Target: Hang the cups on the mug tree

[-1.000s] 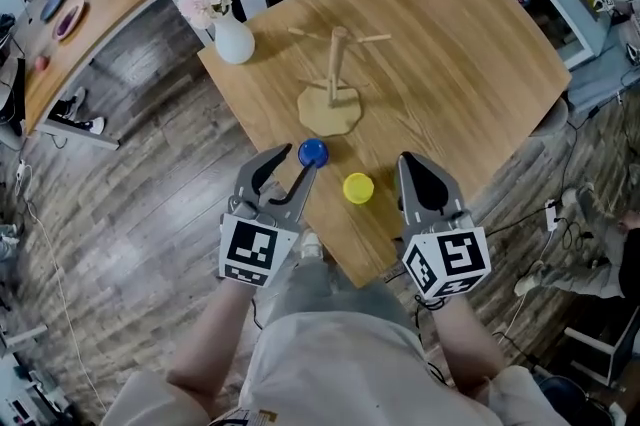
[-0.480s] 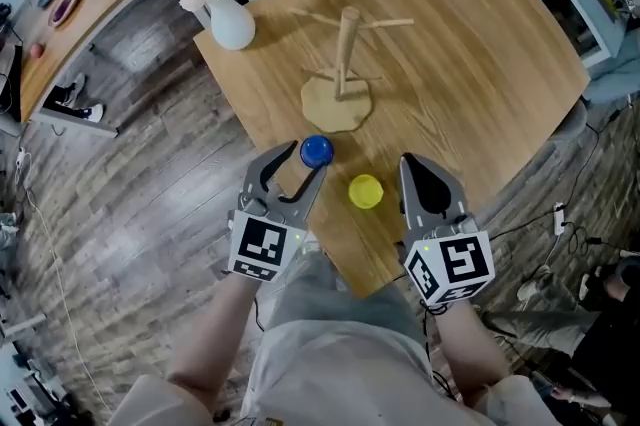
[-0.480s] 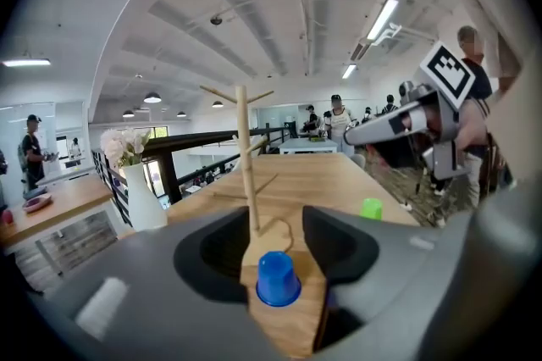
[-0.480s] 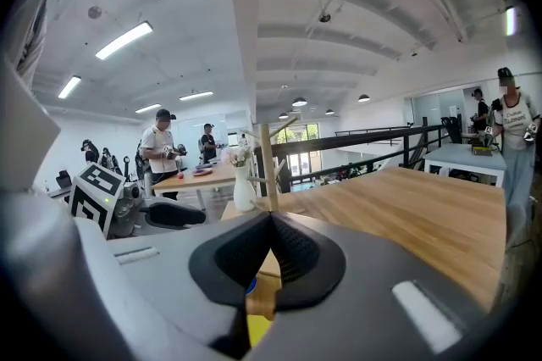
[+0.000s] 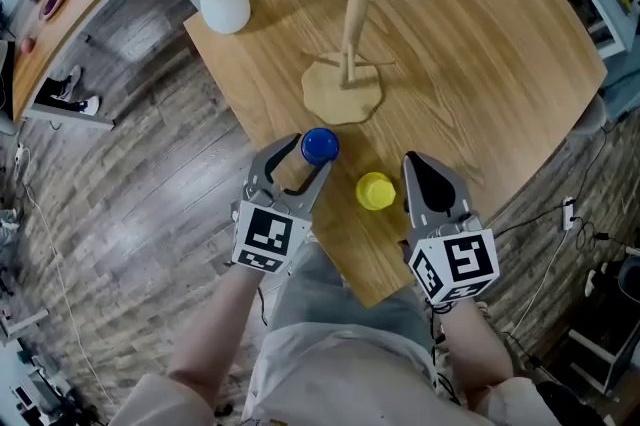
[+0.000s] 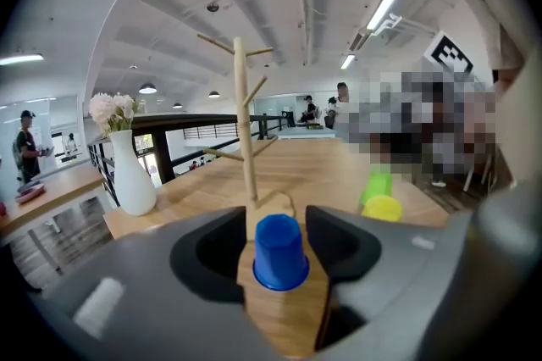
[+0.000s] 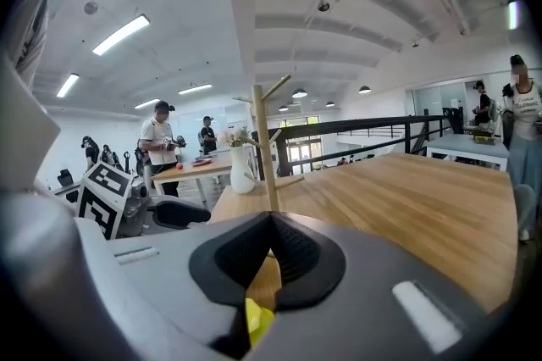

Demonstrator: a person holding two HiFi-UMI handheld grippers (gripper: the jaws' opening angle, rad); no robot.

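Now left hand-held gripper (image 5: 305, 159) jaws just spreading — inverted blue cup (image 5: 320, 145) between, untouched; right hand-held gripper (image 5: 416, 164) closed, empty.

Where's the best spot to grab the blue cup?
Pinch the blue cup by its side walls, about midway up, coming in level from the table's near edge. It stands upside down, rim on the wood, and narrows upward, so a higher squeeze might slip off. No handle shows.

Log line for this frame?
left gripper: open, jaws just opened wider, blue cup between tips, ungripped | right gripper: shut, empty, beside yellow cup | mug tree: bare
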